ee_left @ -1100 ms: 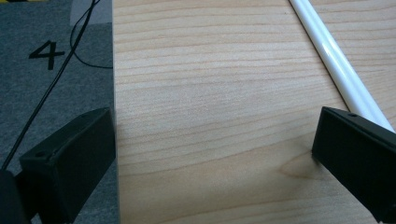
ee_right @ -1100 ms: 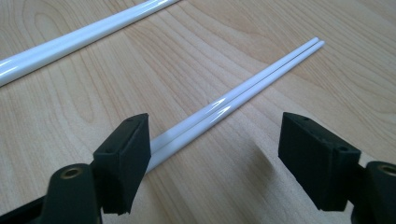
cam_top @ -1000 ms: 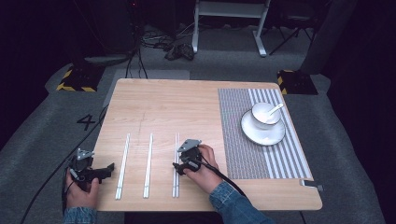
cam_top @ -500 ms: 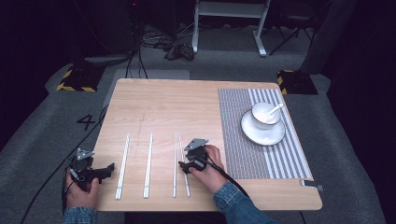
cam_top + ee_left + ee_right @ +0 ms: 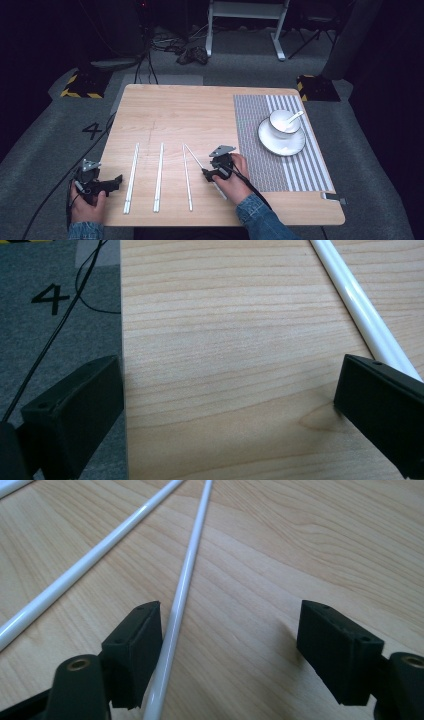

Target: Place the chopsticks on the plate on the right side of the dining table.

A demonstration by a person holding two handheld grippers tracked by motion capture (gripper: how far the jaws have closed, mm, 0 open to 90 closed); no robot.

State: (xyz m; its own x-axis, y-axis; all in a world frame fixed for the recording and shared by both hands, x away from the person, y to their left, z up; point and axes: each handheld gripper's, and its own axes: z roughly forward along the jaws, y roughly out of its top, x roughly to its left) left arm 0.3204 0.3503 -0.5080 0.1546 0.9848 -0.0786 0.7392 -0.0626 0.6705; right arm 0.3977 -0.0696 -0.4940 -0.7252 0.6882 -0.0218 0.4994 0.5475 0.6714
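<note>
Jaws of the right gripper (image 5: 230,650) stand wide apart, low over the wooden worktop (image 5: 200,110), with one white chopstick (image 5: 182,595) running between them, close against one jaw and not pinched. That chopstick (image 5: 202,167) lies slanted, its far tip meeting the tip of a straight-lying chopstick (image 5: 187,177) so the two form a narrow V; this looks like a stick being nudged sideways toward the mat rather than lifted. To the left lie two more white chopsticks (image 5: 159,176), (image 5: 131,177), near-parallel and apart. The left gripper (image 5: 107,183) rests at the worktop's left edge, jaws also open on nothing, straddling the edge with the leftmost chopstick (image 5: 365,315) just beside one jaw, seemingly waiting. Well to the right, a striped placemat (image 5: 255,150) carries a white saucer (image 5: 272,146) with a bowl (image 5: 280,120) and spoon (image 5: 294,117), likely the setting the chopsticks belong beside
</note>
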